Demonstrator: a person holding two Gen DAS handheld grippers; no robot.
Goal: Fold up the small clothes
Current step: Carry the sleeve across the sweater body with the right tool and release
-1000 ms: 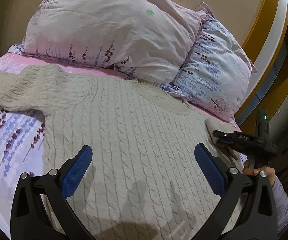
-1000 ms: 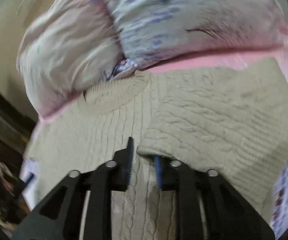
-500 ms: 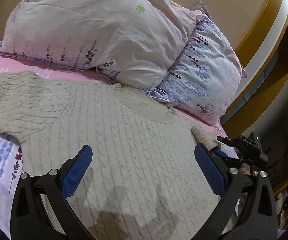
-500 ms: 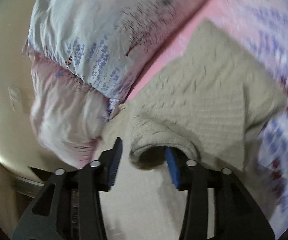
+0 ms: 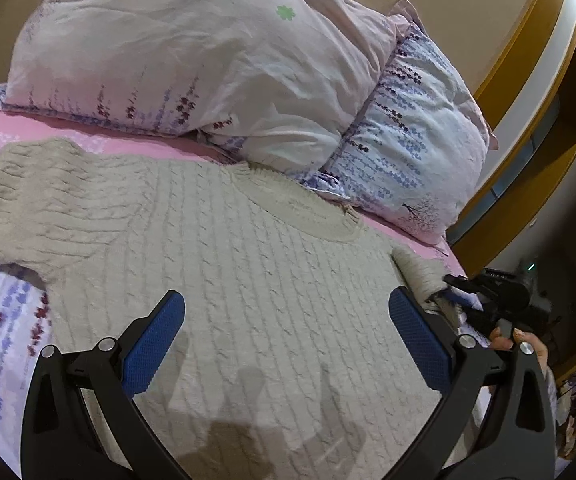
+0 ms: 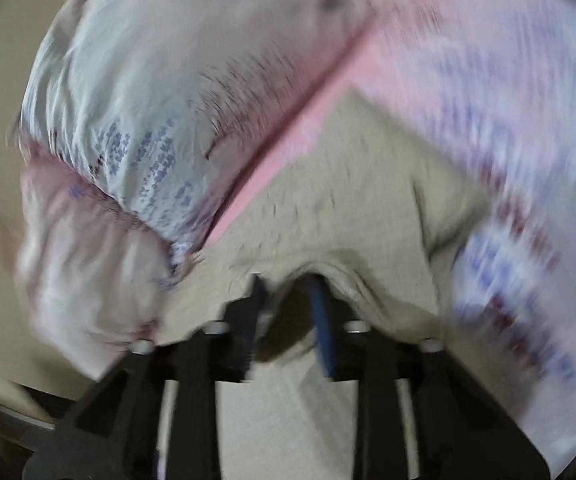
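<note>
Sweater lies flat in left view; right view shows fingers pinching its sleeve.

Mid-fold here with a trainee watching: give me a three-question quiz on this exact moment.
1. True or false: the left gripper is open and holds nothing.
2. What does the right gripper pinch? A) a pillow B) the sweater's sleeve C) the pink sheet
3. Fill in: the sweater's neckline points toward the ____.

Key: 1 true. 2 B; the sleeve end sits bunched between nearly closed pads. 3 pillows.
</note>
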